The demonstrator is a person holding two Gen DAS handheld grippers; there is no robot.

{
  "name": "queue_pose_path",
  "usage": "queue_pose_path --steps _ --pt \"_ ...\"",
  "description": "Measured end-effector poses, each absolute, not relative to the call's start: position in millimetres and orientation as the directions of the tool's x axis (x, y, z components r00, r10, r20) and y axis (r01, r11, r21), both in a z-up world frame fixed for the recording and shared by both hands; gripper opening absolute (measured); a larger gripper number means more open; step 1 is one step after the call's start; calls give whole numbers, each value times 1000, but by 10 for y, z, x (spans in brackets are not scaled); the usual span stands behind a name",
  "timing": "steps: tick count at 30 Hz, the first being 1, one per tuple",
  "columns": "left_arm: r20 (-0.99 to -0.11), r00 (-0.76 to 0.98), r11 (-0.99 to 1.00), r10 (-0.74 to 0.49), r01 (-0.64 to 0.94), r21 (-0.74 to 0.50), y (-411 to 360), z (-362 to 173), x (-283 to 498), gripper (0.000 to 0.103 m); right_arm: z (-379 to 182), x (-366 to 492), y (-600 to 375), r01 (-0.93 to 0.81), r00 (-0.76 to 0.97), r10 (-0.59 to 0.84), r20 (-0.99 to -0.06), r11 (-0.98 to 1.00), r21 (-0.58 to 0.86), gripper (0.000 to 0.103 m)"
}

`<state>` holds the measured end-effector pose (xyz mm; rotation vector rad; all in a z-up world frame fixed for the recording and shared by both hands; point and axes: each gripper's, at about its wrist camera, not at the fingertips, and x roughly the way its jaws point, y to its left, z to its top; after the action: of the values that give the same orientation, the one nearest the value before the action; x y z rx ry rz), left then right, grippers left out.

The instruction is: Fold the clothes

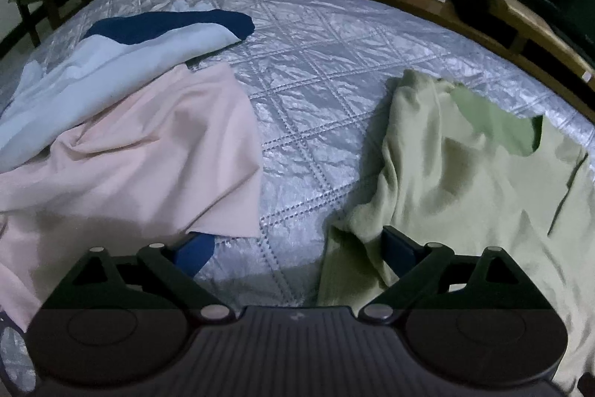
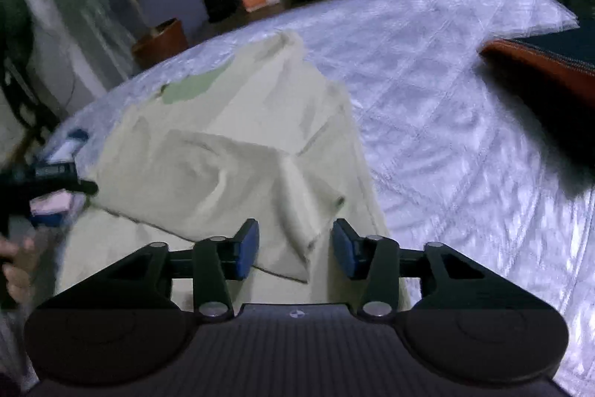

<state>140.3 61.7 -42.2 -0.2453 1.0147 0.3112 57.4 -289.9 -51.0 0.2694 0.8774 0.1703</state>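
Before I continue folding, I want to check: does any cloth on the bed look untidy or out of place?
Yes. The green garment lies crumpled with a corner flipped over, and the pink cloth sits bunched over the light blue one. Nothing looks damaged.

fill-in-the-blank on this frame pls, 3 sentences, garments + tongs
1. The garment lying below the right tongs is pale ____.
2. In the left wrist view, the pink garment lies partly over a light ____ one.
3. The pads of the left tongs stand wide apart, so they are ____.

Missing words: green; blue; open
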Motion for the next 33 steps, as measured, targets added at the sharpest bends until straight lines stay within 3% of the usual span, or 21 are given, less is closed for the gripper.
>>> queue_pose_path --steps 2,4,12,14,15,16,23,27,31,33 --pt "-859 491 932 146 -360 -48 612 -423 1392 95 -507 578 -2801 -68 632 237 -738 965 252 50" --pt "-858 491 934 149 -355 -41 607 -429 1394 95 -509 560 -2790 -78 634 206 -745 976 203 4" --pt "-856 492 941 160 -337 -18 586 -460 1398 100 -156 271 -2780 -108 713 183 -677 983 151 4" --pt "-856 492 942 161 -335 -16 589 -463 1398 101 -175 258 -2726 -101 688 149 -710 989 109 9" --pt "-855 493 942 161 -334 -15 589 -465 1394 101 -262 303 -2726 -91 644 126 -755 992 88 20" --pt "-855 493 943 161 -333 -15 591 -466 1391 101 -380 357 -2778 -80 583 119 -803 993 89 21" --pt "-855 493 938 158 -346 -26 616 -388 1391 94 -37 351 -2703 -109 739 64 -670 994 -25 25" --pt "-856 494 935 154 -354 -36 637 -379 1395 94 -236 740 -2564 -170 684 94 -723 985 -32 42" --pt "-839 517 929 168 -367 -40 672 -302 1412 93 -480 744 -2545 -183 646 94 -758 983 -34 41" --pt "-830 527 925 183 -377 -36 701 -252 1425 93 -465 638 -2527 -198 643 77 -762 978 -69 34"
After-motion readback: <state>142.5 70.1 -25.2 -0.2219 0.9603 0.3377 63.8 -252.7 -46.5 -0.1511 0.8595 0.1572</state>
